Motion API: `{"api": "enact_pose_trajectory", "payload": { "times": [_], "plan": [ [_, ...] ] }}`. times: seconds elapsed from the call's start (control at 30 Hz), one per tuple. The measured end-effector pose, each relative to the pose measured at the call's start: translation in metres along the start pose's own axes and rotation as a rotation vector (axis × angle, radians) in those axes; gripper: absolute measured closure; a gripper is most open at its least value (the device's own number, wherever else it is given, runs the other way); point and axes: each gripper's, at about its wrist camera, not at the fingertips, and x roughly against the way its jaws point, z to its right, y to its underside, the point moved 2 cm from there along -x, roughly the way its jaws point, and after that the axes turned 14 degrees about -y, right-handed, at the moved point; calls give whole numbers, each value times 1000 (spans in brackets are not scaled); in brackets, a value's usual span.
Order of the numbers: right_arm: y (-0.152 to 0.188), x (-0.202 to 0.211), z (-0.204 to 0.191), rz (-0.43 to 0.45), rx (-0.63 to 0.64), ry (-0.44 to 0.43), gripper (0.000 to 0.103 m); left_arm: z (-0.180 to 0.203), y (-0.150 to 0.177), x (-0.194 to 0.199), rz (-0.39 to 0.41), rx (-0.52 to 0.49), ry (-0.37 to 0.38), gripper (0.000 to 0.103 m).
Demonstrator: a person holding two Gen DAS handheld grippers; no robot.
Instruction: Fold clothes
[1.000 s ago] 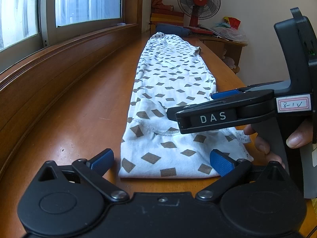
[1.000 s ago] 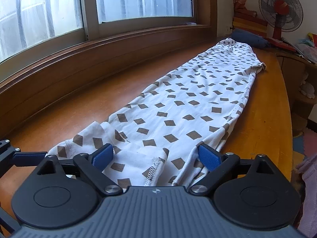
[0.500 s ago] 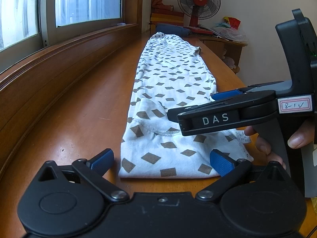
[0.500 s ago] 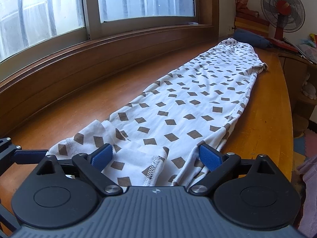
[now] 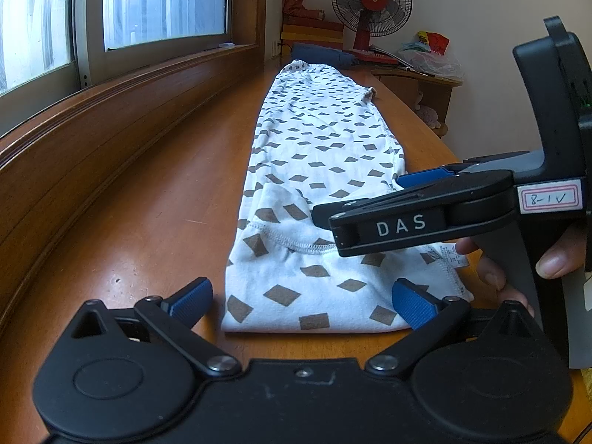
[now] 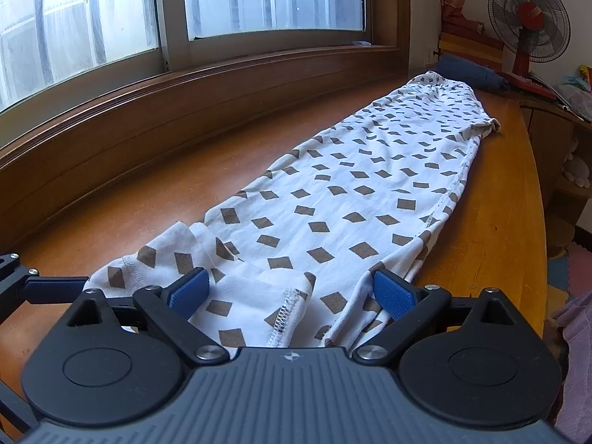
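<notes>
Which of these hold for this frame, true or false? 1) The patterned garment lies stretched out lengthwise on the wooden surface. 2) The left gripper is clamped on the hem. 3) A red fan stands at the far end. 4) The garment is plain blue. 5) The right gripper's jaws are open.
1) True: the patterned garment lies long and flat on the wooden surface.
2) False: the left gripper is open, its jaws set either side of the near edge.
3) True: the red fan stands beyond the garment.
4) False: it is white with brown diamonds.
5) True: the right gripper is open over the cloth.
</notes>
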Motion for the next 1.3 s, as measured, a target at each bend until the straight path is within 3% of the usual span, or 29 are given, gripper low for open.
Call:
{"api": "enact_pose_trajectory", "payload": {
  "times": [1.3],
  "plan": [
    [0,-2,0,-5,10,-11,4,0,0,0,0,0,1,0]
  ]
}}
